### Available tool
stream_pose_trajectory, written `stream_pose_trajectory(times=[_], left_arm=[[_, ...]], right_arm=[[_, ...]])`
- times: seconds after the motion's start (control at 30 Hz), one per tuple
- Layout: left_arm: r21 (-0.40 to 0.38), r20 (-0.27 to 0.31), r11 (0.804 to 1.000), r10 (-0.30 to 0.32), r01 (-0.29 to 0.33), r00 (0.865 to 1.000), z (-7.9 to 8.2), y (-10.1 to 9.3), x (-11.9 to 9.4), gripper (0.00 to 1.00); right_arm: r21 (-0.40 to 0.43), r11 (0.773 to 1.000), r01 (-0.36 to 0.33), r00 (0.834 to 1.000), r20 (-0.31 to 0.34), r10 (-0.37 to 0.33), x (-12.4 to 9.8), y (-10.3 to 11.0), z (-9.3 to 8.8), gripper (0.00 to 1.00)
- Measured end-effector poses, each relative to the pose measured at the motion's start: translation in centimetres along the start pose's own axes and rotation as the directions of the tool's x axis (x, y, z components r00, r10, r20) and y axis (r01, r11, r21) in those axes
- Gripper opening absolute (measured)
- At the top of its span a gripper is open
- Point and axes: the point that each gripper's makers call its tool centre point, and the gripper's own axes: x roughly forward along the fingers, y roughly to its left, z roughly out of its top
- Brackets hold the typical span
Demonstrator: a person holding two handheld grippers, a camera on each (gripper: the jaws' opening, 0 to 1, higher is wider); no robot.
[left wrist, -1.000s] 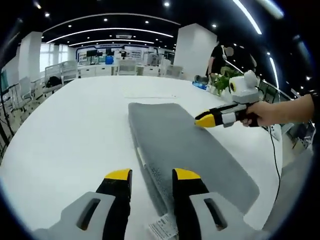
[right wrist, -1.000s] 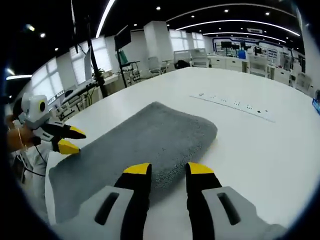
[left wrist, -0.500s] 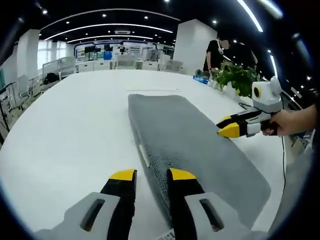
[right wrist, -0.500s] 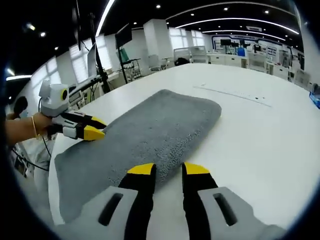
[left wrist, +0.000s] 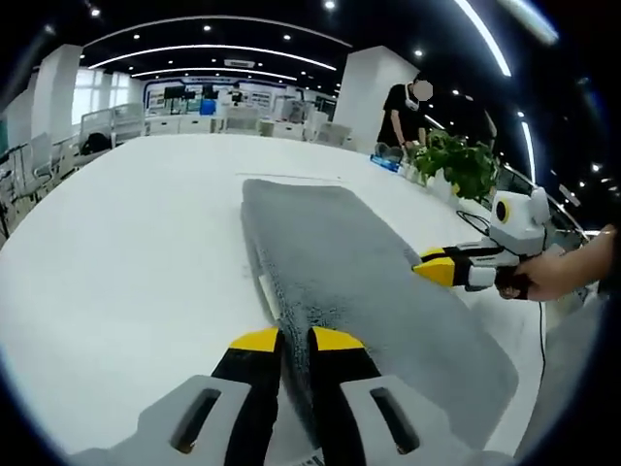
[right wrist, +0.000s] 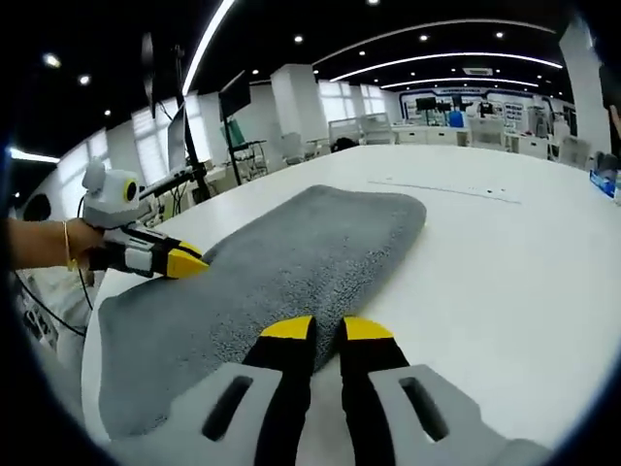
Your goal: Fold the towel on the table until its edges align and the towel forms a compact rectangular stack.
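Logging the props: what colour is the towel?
Plain grey, the towel shows best in the right gripper view.

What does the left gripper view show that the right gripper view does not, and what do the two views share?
Left gripper view alone: a potted plant beyond the table's far side, and a person in dark clothes standing behind it.

Right gripper view alone: a dark monitor on a stand past the table edge, and a wrist with a bracelet holding the other gripper.

Both: the grey towel lying long and flat on the white table, each view's own yellow-tipped jaws nearly closed at a long edge, and the other gripper at the opposite edge.
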Motion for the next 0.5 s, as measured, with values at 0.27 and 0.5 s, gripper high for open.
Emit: stream_pose_trajectory(times=[0.27, 0.5], left_arm=[[0.106, -0.038, 0.992, 0.072, -0.068, 0.997, -0.02, -0.40, 0.10, 0.08], [0.061, -0.036, 0.996, 0.059, -0.057, 0.998, -0.12, -0.14, 0.09, 0.08]], right_arm=[[0.003, 1.000, -0.011, 1.000, 0.013, 0.011, -0.39, 0.67, 0.26, 0.07], [0.028, 0.999, -0.028, 0.999, 0.038, 0.027, -0.47, 0.27, 0.17, 0.07]])
